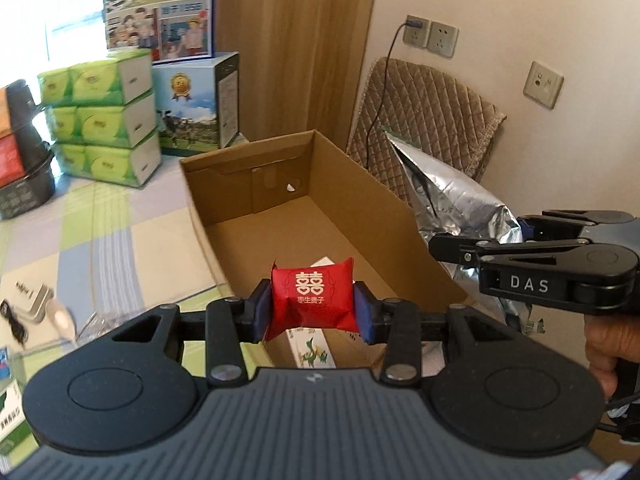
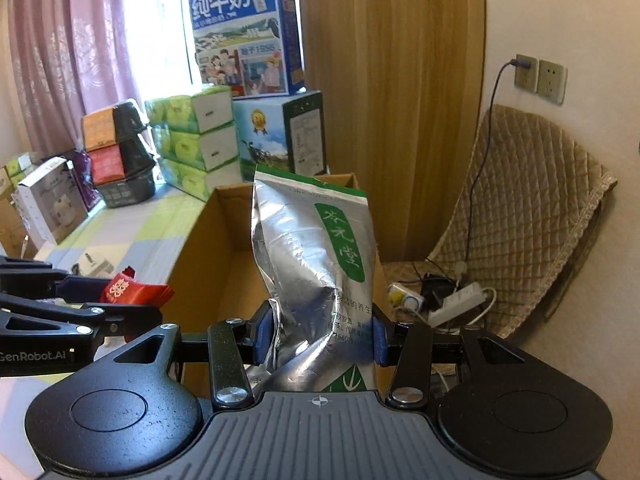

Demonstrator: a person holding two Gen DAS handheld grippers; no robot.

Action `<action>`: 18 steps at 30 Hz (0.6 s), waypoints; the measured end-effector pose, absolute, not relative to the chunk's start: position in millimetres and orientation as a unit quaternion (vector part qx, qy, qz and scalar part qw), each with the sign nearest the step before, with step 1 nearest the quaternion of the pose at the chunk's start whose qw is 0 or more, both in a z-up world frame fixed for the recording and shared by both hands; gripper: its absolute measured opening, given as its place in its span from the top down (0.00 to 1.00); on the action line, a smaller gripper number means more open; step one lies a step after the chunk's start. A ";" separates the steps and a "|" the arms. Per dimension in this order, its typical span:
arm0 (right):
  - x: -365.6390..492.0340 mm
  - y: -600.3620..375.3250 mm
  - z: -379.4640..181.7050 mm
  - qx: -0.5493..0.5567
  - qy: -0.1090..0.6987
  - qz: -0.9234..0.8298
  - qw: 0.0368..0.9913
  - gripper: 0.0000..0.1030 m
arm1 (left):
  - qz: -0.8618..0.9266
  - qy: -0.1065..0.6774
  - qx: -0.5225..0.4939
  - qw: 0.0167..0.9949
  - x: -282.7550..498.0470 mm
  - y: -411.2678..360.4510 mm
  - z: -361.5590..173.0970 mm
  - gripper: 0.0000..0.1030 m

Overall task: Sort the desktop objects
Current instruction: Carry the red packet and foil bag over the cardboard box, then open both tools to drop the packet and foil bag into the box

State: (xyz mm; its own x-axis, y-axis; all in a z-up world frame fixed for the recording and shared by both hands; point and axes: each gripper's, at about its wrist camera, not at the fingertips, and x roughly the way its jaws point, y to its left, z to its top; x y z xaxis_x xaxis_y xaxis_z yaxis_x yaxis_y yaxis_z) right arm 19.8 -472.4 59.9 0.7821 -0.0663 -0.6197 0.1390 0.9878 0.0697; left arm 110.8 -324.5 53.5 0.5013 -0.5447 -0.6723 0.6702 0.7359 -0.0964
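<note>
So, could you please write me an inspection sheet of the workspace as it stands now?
Surface: pastel checked tablecloth.
Job's things: red candy packet held above the near end of the open cardboard box; silver foil pouch held upright at the box's right side; a white printed packet lies in the box.
Clutter: stacked green tissue packs, milk cartons, black basket, white box.
Grippers: left gripper shut on the candy packet; right gripper shut on the pouch.
Cables: charger lead from wall socket; power strip below.
Surroundings: quilted chair, pink curtain, wooden panel.
</note>
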 end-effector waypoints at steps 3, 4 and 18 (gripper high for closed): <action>26.7 -479.6 54.9 0.061 0.332 -0.057 0.940 0.57 | -0.357 0.353 0.097 0.859 118.4 -335.9 47.7 0.64; 28.7 -482.8 52.7 0.065 0.334 -0.058 0.939 0.57 | -0.359 0.355 0.101 0.857 120.5 -339.4 45.2 0.64; 40.8 -485.3 48.1 0.073 0.343 -0.055 0.935 0.57 | -0.345 0.367 0.105 0.857 139.7 -340.2 30.3 0.43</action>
State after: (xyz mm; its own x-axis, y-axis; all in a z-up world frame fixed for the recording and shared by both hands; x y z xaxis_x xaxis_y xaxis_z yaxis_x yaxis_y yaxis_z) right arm 40.8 -485.3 48.1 0.7581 -0.0525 -0.6500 0.1534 0.9831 0.0995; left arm 139.7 -340.2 30.3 0.4920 -0.5152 -0.7018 0.6689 0.7397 -0.0742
